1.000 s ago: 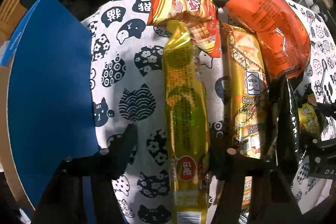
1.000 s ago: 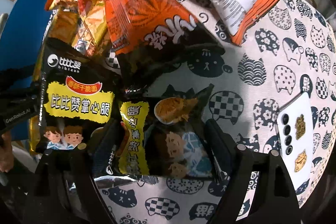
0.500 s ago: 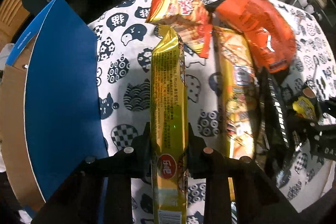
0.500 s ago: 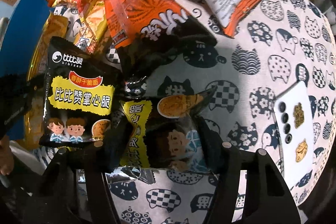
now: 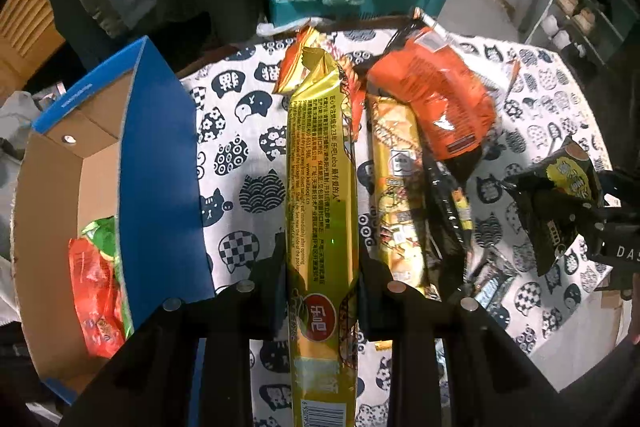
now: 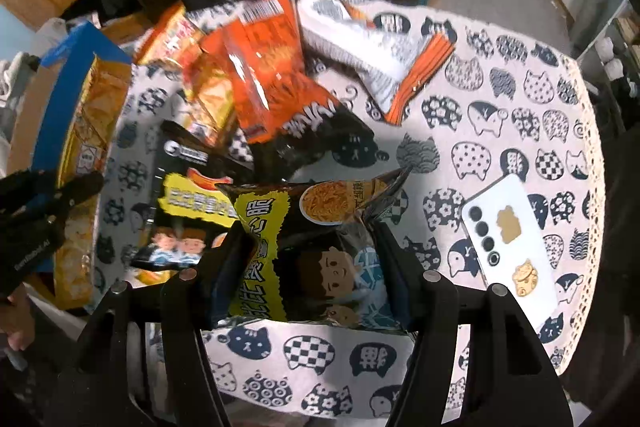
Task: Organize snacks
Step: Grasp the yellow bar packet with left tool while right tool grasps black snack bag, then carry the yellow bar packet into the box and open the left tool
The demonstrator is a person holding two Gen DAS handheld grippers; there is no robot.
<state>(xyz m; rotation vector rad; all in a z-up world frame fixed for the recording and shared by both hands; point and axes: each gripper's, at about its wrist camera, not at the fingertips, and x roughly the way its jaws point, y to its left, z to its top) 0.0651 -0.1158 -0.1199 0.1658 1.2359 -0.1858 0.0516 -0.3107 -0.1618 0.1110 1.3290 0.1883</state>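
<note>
Gripping one snack pack in each tong above the cat-print cloth

Gripping is confirmed on both sides. Left gripper (image 5: 322,267): jaws clamped on the long gold pack (image 5: 320,187), pads pressing its lower third from either side. Pack runs lengthwise away from the camera, its crimped far end overlapping an orange-yellow bag (image 5: 294,67). Right gripper (image 6: 316,255): jaws clamped on the black noodle-snack bag (image 6: 320,247), pinched at both side edges, the film buckled between them, bag tilted with its top corner up.

Landmark: cat-print cloth (image 5: 240,147) on the table. Both held packs sit above the cloth rather than flat on it. Lying on the cloth beside the gold pack: a second yellow pack (image 5: 396,187), touching a big orange bag (image 5: 440,107) at its far end. A second black bag (image 6: 188,203) lies on the cloth just beside the held one, partly under it. Beyond it, an orange-and-black bag (image 6: 280,95) and a white-and-orange pack (image 6: 372,43), overlapping in a pile. White phone (image 6: 512,239) lies face down near the cloth's edge, apart from the pile.

At the cloth's opposite edge stands the blue cardboard box (image 5: 160,167), open, with a red bag (image 5: 94,291) and a green one inside.
</note>
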